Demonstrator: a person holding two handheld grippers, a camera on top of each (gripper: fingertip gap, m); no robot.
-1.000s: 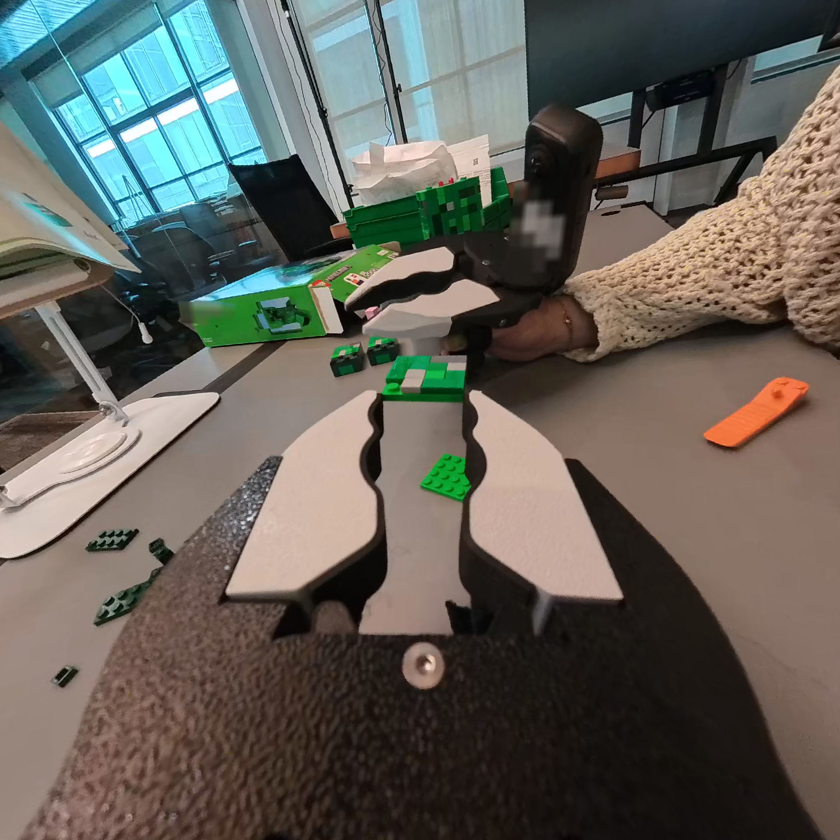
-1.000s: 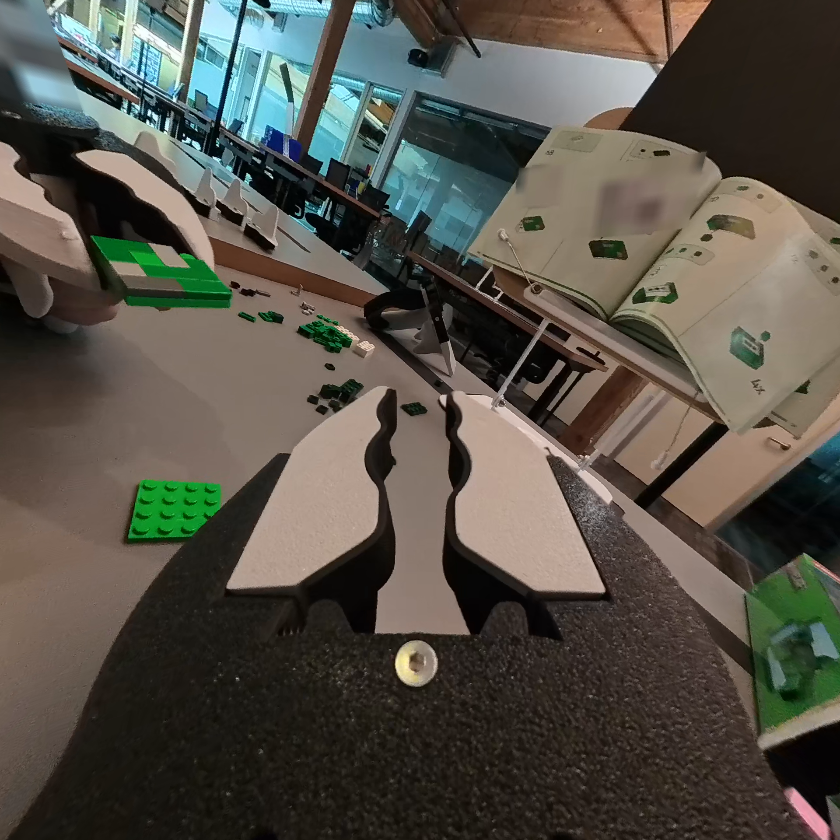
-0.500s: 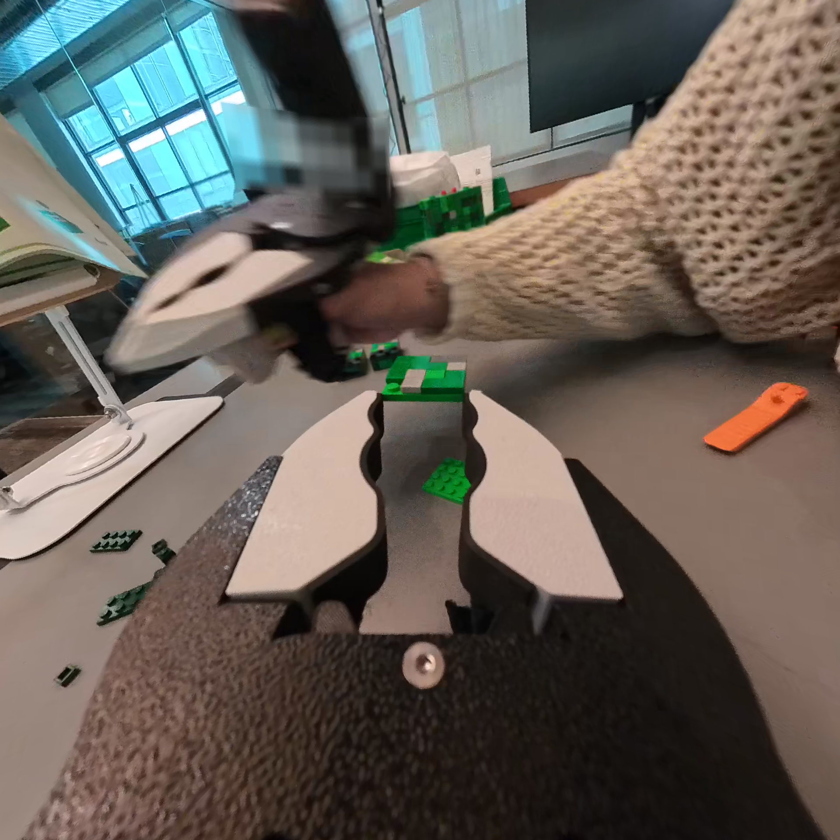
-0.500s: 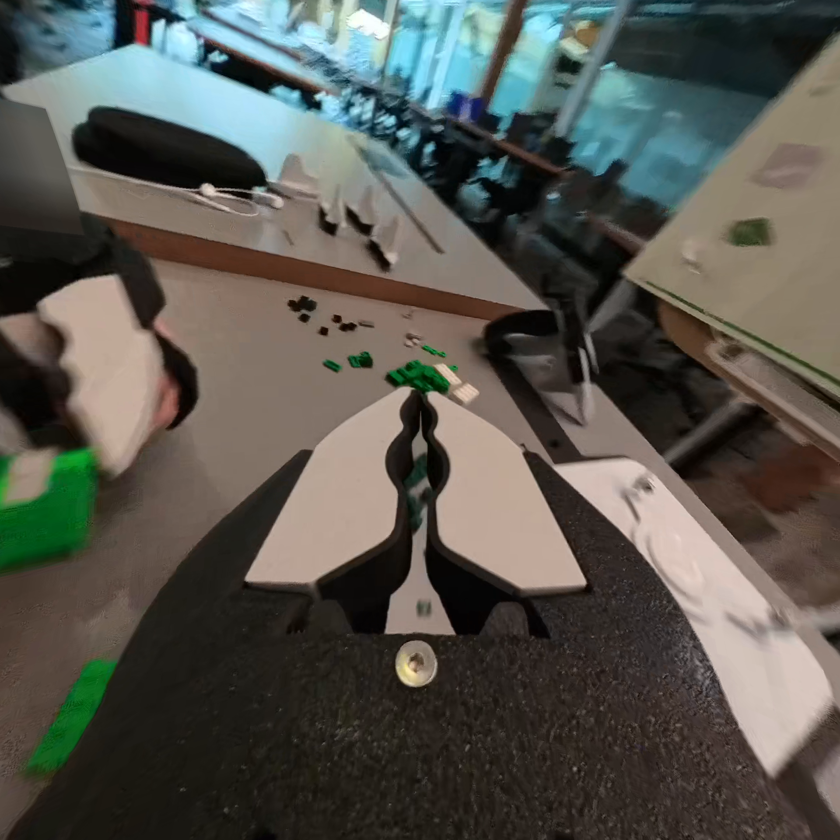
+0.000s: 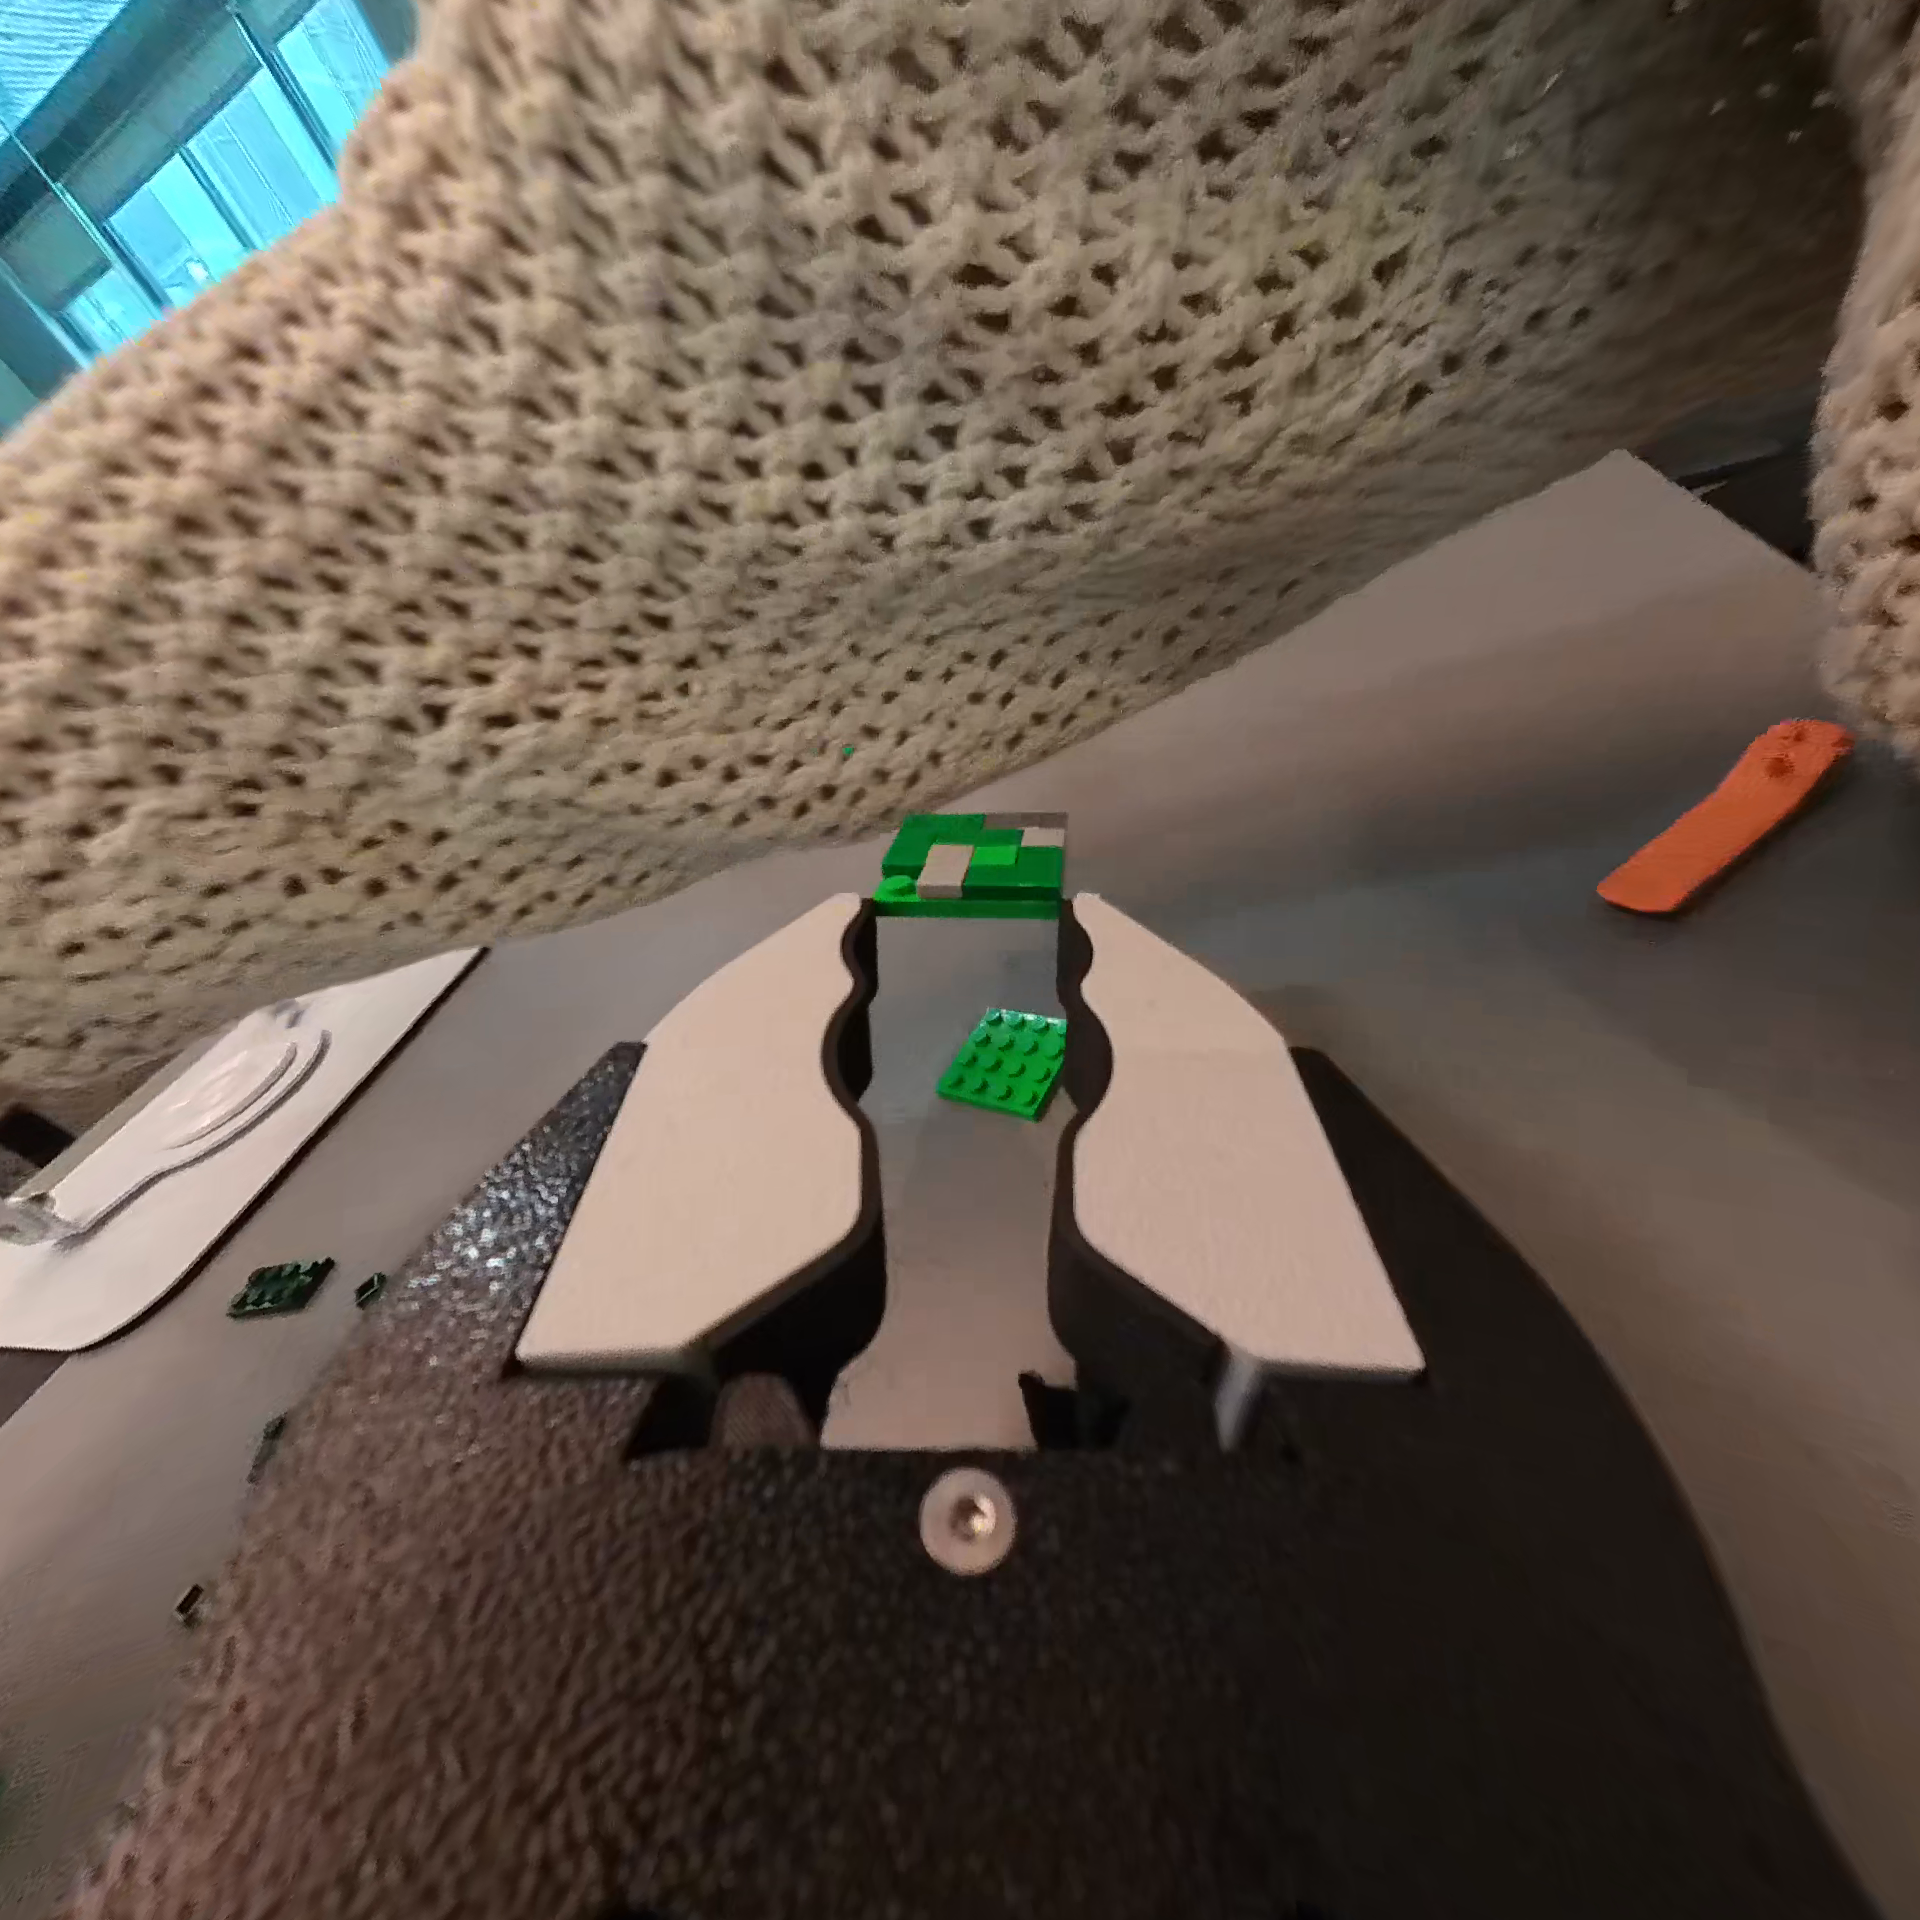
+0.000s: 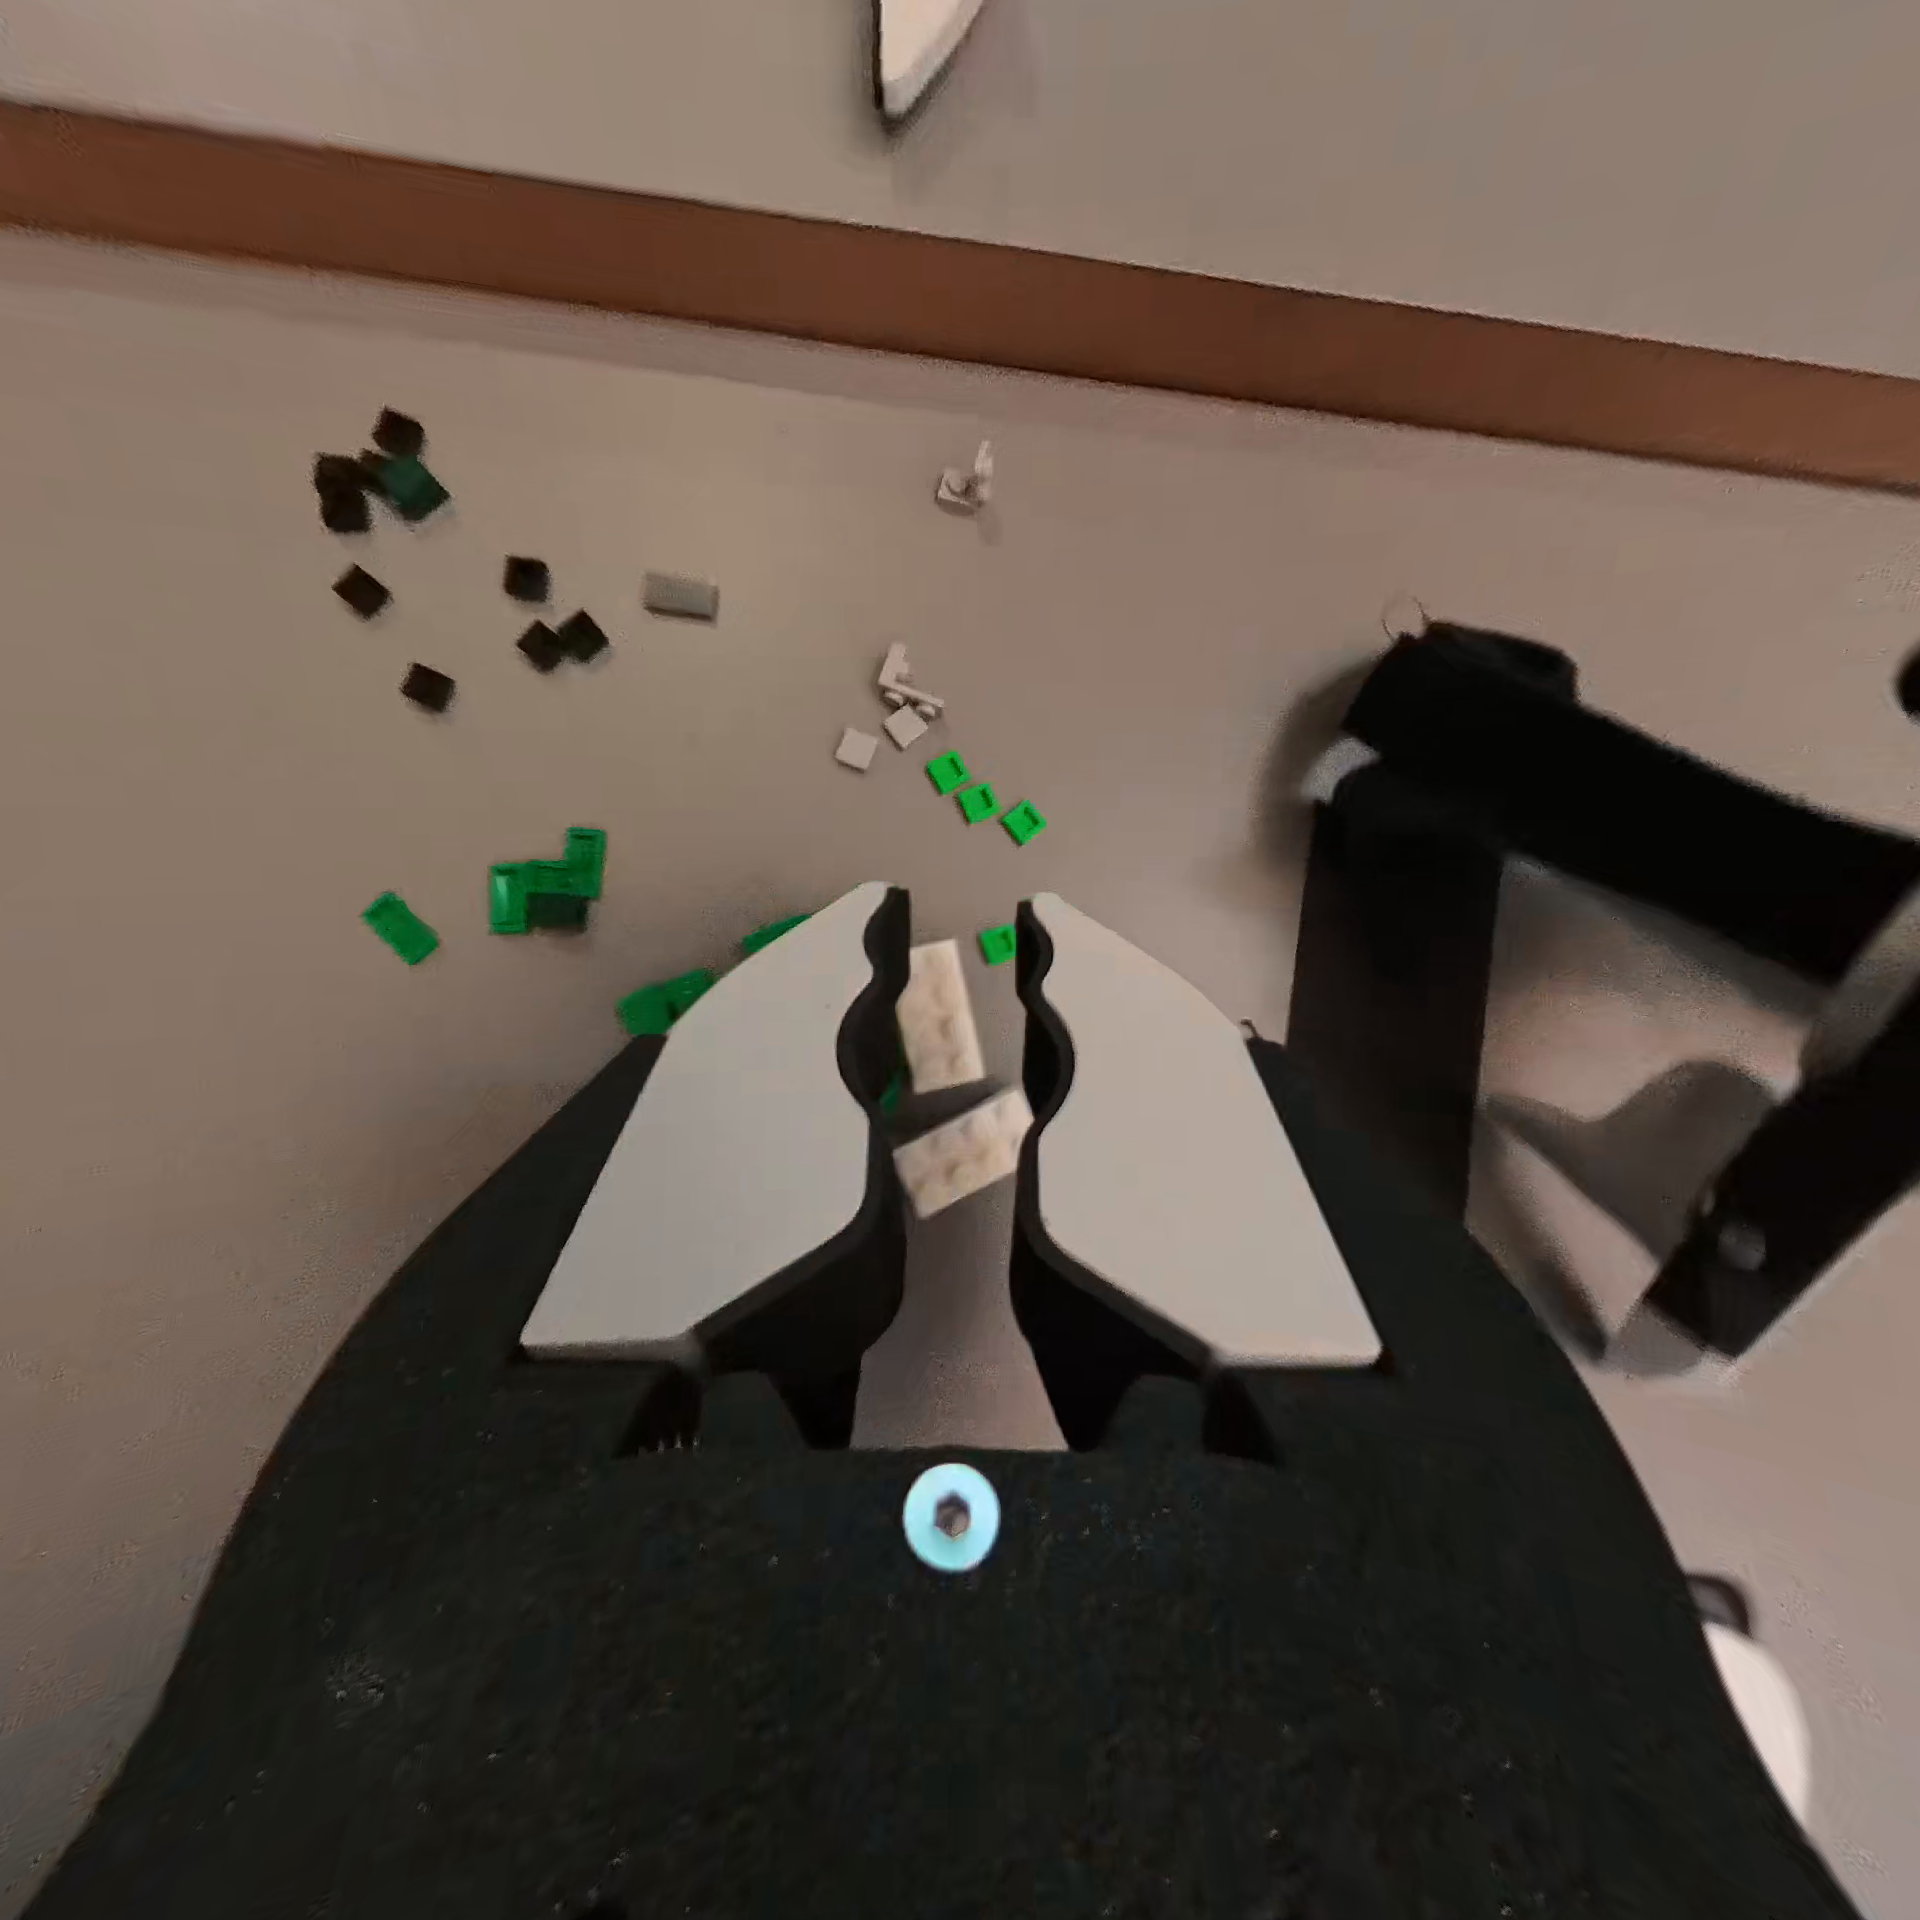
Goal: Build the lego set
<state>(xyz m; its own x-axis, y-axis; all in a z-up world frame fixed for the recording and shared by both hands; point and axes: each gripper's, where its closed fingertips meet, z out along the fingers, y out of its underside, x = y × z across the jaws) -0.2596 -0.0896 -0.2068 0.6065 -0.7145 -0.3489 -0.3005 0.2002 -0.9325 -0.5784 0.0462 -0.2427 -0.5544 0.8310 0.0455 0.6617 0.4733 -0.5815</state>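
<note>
My left gripper (image 5: 966, 904) is shut on a small green and grey lego assembly (image 5: 971, 868) and holds it at its fingertips above the grey table. A bright green square plate (image 5: 1003, 1065) lies on the table below, seen between the fingers. My right gripper (image 6: 961, 904) is open and points down over a scatter of loose pieces. Two white plates (image 6: 940, 1023) lie on the table between its fingers, apart from them. Small green tiles (image 6: 977, 800) lie just beyond the tips. A knitted sleeve (image 5: 831, 416) crosses the left wrist view and hides everything behind it.
An orange brick separator (image 5: 1725, 821) lies at the right. A white stand base (image 5: 208, 1122) and dark green pieces (image 5: 281, 1288) are at the left. Black tiles (image 6: 457, 603), a green pile (image 6: 551, 888), grey bits (image 6: 681, 594) and a black stand (image 6: 1558, 935) surround the right gripper. A brown strip (image 6: 935, 301) runs behind. Some 35 cm of space lies between my two pairs of fingers. My right tips are about 50 cm from the orange brick separator (image 5: 1725, 821), my left tips only 15 cm.
My right gripper swung left across the left wrist view, tipped down over the loose pieces and opened from nearly shut. My left gripper kept still with the assembly.
</note>
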